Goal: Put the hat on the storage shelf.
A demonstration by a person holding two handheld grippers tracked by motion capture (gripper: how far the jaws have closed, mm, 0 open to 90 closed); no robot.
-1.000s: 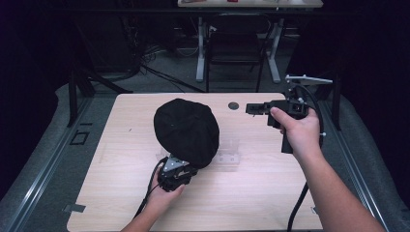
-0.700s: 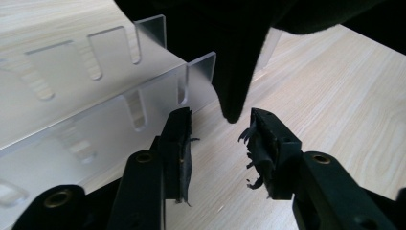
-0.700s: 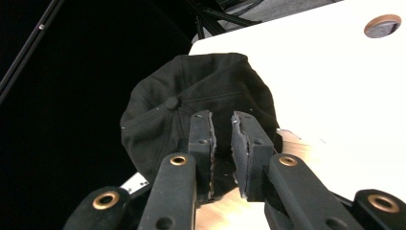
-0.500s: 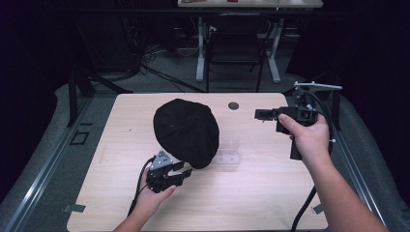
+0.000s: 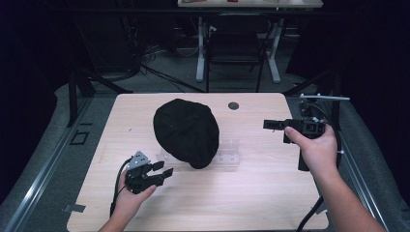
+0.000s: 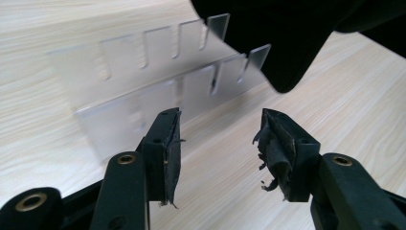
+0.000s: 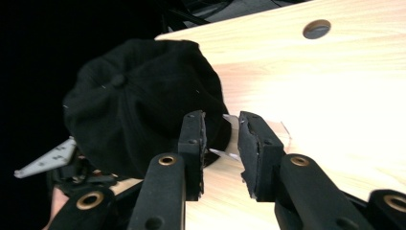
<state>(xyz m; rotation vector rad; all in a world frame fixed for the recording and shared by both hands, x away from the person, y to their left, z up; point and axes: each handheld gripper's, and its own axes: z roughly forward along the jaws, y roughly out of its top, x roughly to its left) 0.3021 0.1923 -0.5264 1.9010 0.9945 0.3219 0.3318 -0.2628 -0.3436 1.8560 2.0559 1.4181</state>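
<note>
We see a black cap (image 5: 186,131) near the middle of the light wooden table (image 5: 251,193), its crown up and its lower edge draped over a clear plastic rack (image 5: 227,157) that lies flat on the wood. In the left gripper view the rack (image 6: 143,81) shows slotted walls, and the cap's (image 6: 287,33) dark cloth hangs over its far end. From the right gripper view we see the cap (image 7: 139,100) with its top button and seams, and a corner of the clear rack (image 7: 280,129) poking out beside it.

The left gripper (image 5: 161,170) sits low at the near left of the table, just short of the rack and apart from the cap. Our left hand (image 5: 130,195) wraps its body from below, forearm coming in from the bottom edge, with the grey plate on top and the cable curling off to the left. Its jaws point toward the cap and stand wide apart with nothing between them; in its own view the left gripper (image 6: 218,143) has worn, frayed pads (image 6: 275,153) above bare wood.

The right gripper (image 5: 270,124) is held at the right side of the table, well apart from the cap, its jaws pointing left toward it. Our right hand (image 5: 314,147) grips the handle with the forearm running in from the lower right corner. In its own view the right gripper (image 7: 222,143) has its jaws set narrow, a slim gap between the pads and nothing held.

A round hole (image 5: 233,105) sits in the tabletop beyond the cap.
</note>
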